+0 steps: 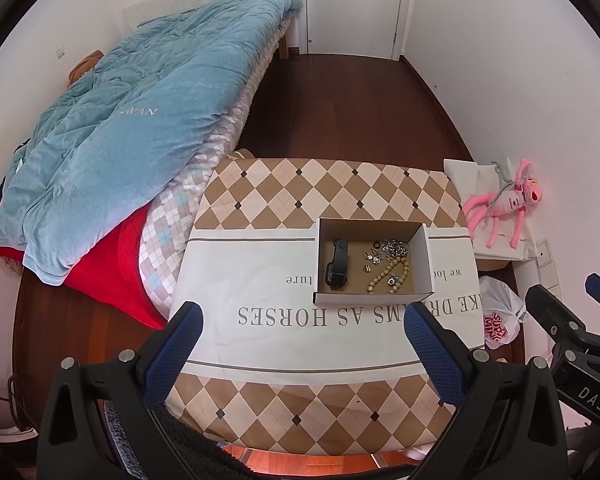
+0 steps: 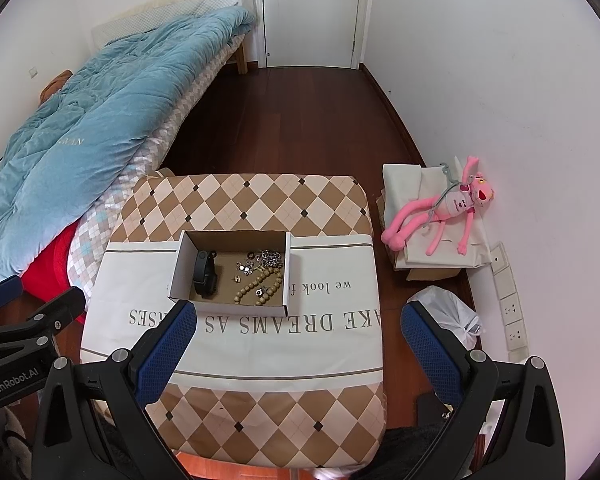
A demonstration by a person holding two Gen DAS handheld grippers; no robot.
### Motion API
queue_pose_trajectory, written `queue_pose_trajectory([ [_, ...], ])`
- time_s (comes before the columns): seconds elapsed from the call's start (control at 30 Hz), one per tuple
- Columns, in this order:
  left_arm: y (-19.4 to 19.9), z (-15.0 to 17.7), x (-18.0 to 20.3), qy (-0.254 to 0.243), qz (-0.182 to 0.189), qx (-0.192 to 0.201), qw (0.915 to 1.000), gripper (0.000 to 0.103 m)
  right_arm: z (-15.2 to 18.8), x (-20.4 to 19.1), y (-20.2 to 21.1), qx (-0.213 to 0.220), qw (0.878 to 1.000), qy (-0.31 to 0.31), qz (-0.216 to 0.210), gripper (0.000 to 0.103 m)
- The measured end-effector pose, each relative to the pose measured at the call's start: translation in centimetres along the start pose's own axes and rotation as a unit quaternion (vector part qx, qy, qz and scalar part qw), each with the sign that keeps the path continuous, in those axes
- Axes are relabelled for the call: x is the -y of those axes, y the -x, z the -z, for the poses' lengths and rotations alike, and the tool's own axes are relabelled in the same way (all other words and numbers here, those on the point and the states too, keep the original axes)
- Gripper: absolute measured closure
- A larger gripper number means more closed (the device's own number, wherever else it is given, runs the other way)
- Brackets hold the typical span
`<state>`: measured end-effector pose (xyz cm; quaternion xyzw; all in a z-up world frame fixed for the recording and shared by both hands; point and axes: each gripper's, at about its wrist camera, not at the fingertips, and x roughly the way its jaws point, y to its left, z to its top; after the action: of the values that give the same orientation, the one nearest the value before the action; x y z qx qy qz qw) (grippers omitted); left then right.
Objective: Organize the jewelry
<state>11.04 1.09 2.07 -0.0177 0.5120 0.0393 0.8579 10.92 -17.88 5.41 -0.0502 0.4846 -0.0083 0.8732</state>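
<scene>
A shallow cardboard box [image 1: 427, 258] [image 2: 180, 262] stands on the cloth-covered table [image 1: 260, 264] [image 2: 320, 344]. In it lie a black wristband [image 1: 336, 266] [image 2: 204, 272], a wooden bead bracelet [image 1: 388, 276] [image 2: 260, 286] and a heap of small silver pieces [image 1: 392, 249] [image 2: 268, 259]. My left gripper [image 1: 303, 318] is open and empty, above the table's near side, short of the box. My right gripper [image 2: 300, 318] is open and empty, near the box's front edge. Each gripper shows in the other's view, the right one [image 1: 572, 320] and the left one [image 2: 24, 312].
A bed with a blue quilt [image 1: 132, 128] [image 2: 80, 120] runs along the left. A pink plush toy [image 1: 508, 200] [image 2: 448, 208] lies on a cloth-covered box by the right wall. A white plastic bag [image 1: 500, 316] [image 2: 448, 312] sits on the floor. A closed door [image 1: 354, 4] [image 2: 312, 12] is far back.
</scene>
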Motion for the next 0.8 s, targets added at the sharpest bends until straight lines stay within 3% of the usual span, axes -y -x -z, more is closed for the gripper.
queue_pose_trajectory([
  [0.8, 0.36, 0.2, 0.36, -0.002, 0.004, -0.001, 1.0, 0.0, 0.58, -0.04, 0.22, 0.0, 1.0, 0.002, 0.005, 0.0],
])
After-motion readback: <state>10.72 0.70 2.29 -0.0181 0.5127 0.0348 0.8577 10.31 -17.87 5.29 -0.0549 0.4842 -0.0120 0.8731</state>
